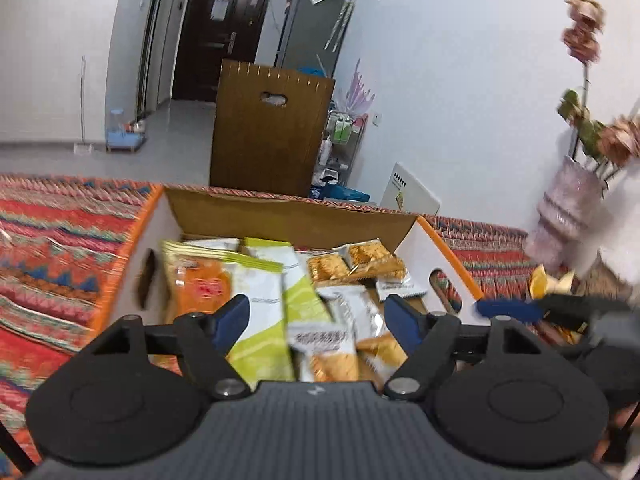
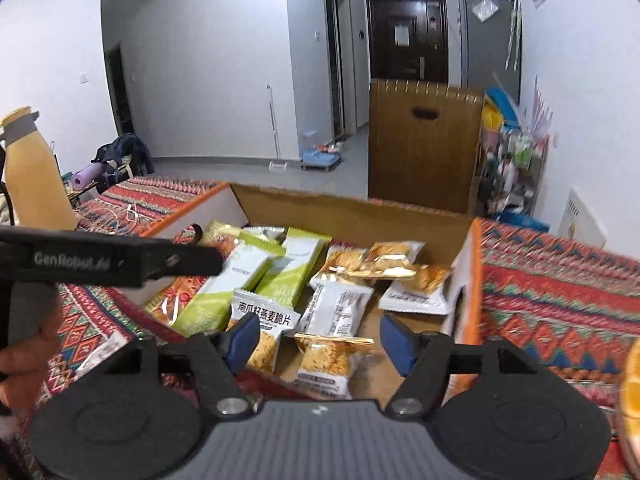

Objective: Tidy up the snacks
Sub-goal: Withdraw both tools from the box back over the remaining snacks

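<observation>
Cardboard box on patterned cloth holds approx. 3 green-white packs & several gold-white cracker packs. Left gripper & right gripper both spread, nothing pinched.

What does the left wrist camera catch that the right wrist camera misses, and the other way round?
Only the left wrist view shows the pink vase of flowers at the far right. Only the right wrist view shows the yellow bottle at the left and a hand at the left edge. Both show the cardboard box of snack packets, the patterned cloth, the dark door and open jaws.
</observation>
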### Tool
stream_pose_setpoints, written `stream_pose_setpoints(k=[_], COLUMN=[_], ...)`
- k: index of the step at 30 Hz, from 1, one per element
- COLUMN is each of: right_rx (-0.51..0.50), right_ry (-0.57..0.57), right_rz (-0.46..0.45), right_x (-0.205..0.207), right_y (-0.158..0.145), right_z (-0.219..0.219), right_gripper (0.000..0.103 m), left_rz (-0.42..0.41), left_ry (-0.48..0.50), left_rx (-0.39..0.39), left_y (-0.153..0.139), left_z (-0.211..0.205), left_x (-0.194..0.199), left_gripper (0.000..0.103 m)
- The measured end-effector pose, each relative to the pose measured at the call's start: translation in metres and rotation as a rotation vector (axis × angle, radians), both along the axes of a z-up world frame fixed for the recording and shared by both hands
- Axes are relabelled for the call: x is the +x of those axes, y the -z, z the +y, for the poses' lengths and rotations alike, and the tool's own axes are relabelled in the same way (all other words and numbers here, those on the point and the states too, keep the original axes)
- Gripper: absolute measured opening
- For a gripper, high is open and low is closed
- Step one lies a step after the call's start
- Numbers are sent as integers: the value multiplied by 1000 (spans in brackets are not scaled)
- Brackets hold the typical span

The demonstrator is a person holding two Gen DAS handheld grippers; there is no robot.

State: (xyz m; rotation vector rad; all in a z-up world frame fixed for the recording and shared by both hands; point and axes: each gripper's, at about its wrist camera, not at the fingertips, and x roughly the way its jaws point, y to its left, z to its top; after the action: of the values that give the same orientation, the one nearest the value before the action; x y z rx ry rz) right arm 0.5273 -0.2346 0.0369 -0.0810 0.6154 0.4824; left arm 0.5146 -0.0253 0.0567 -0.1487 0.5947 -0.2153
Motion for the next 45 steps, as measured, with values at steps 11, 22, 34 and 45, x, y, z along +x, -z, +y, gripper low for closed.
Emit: stream_pose_setpoints(k=[11,22,34,45], right_rx=[-56,-38,45,25], right_ry=[47,53,73,100], right_rz=[-127,-102,14,24], right_x=[-143,-308,-395,-379], right_y=[-57,-26,27,29], right_z=[-45,-67,-57,-53], right_gripper=[78,88,90,90], left_rz=[-150,-163,-25,3], left_ry=[23,-20,-57,-72], left_rx=[53,3,14,0], left_y=[-53,-31,24,30], left_z=[25,36,44,53], left_x=[-163,-317,-391,-368], left_gripper=[91,99,99,99])
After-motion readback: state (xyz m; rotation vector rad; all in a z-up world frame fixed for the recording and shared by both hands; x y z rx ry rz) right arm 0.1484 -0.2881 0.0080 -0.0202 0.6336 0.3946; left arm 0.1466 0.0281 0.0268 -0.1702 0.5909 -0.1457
